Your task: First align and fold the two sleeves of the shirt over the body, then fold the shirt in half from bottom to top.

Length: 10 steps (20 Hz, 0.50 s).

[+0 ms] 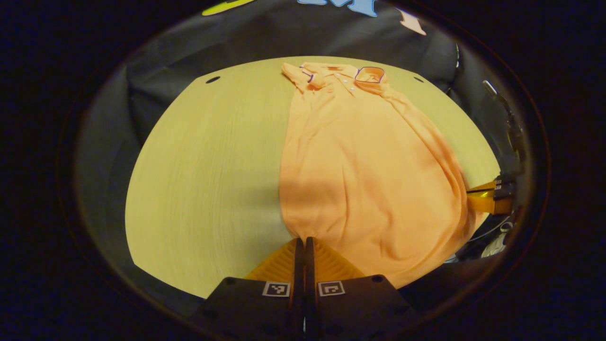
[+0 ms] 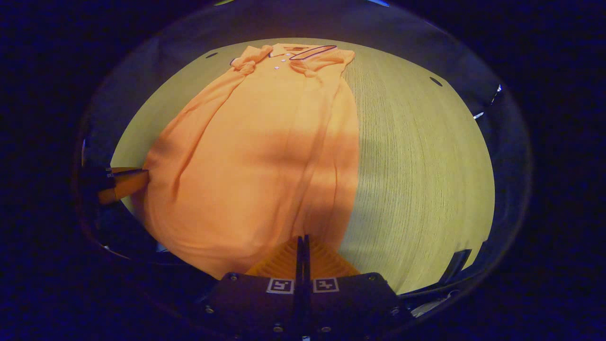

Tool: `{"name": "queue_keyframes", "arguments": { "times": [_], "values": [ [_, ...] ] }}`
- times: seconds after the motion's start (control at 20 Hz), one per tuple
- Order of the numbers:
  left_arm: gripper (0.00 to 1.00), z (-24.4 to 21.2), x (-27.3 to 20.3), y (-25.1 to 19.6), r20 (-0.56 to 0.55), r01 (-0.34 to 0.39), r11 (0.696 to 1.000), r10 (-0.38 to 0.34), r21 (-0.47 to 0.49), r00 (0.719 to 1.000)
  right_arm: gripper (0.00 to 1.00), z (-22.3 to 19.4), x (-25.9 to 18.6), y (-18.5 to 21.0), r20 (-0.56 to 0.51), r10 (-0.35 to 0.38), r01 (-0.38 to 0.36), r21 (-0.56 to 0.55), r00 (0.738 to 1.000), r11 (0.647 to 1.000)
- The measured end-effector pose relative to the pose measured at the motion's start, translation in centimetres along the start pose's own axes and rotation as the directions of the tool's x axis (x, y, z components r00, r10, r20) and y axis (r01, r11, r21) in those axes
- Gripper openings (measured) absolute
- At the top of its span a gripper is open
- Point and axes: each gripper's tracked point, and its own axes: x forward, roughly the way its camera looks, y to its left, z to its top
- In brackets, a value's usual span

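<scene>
An orange polo shirt (image 1: 364, 166) lies flat on the table, collar (image 1: 370, 74) at the far end, hem toward me, both sleeves folded in over the body. My left gripper (image 1: 303, 240) is shut, its tips pinching the hem's left corner. In the right gripper view the shirt (image 2: 255, 151) stretches away from my right gripper (image 2: 303, 238), which is shut on the hem's right corner. Each view shows the other gripper at the shirt's far side edge: the right gripper (image 1: 471, 192) and the left gripper (image 2: 143, 176), both touching the cloth.
The pale wood table (image 1: 208, 170) has bare surface on both sides of the shirt (image 2: 416, 161). Small dark holes (image 1: 212, 79) mark its far corners. The shirt's hem hangs close to the near table edge. Dark cloth walls surround the table.
</scene>
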Motion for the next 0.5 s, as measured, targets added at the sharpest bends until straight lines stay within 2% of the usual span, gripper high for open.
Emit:
{"name": "queue_keyframes", "arguments": {
  "times": [0.3,0.5],
  "values": [
    [0.06,0.8,0.3,0.5,-0.016,-0.024,1.000,0.024,-0.006,1.000,0.00,0.6,0.0,0.0,-0.002,0.017,-0.017,0.036,1.000,0.999],
    [0.07,4.6,0.3,0.7,0.033,-0.025,1.000,0.025,-0.019,0.999,0.00,3.6,-0.6,-0.4,0.040,0.018,-0.021,0.062,0.999,0.998]
  ]
}}
